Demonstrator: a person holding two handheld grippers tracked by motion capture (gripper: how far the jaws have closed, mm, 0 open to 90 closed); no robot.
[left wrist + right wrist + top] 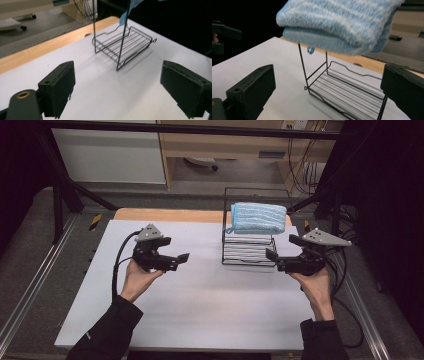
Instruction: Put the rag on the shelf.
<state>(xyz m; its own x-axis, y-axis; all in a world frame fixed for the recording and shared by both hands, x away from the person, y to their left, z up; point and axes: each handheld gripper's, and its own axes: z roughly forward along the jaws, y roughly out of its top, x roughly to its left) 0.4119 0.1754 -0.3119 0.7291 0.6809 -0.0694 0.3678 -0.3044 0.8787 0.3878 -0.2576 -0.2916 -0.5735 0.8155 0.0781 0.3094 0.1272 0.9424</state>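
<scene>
Resting on the top tier of a two-tier black wire rack (248, 251): folded blue striped fluffy towel (259, 217), bottom tier bare. Rack ahead of both grippers' jaws, all spread apart, holding nothing, over white surface (200, 300).

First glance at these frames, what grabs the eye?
The folded blue towel on the top shelf of the black wire rack, at the white table's far right. Either side of the rack, the left gripper and right gripper stand with jaws open and nothing between them, pointing inward at the rack's empty lower shelf.
</scene>
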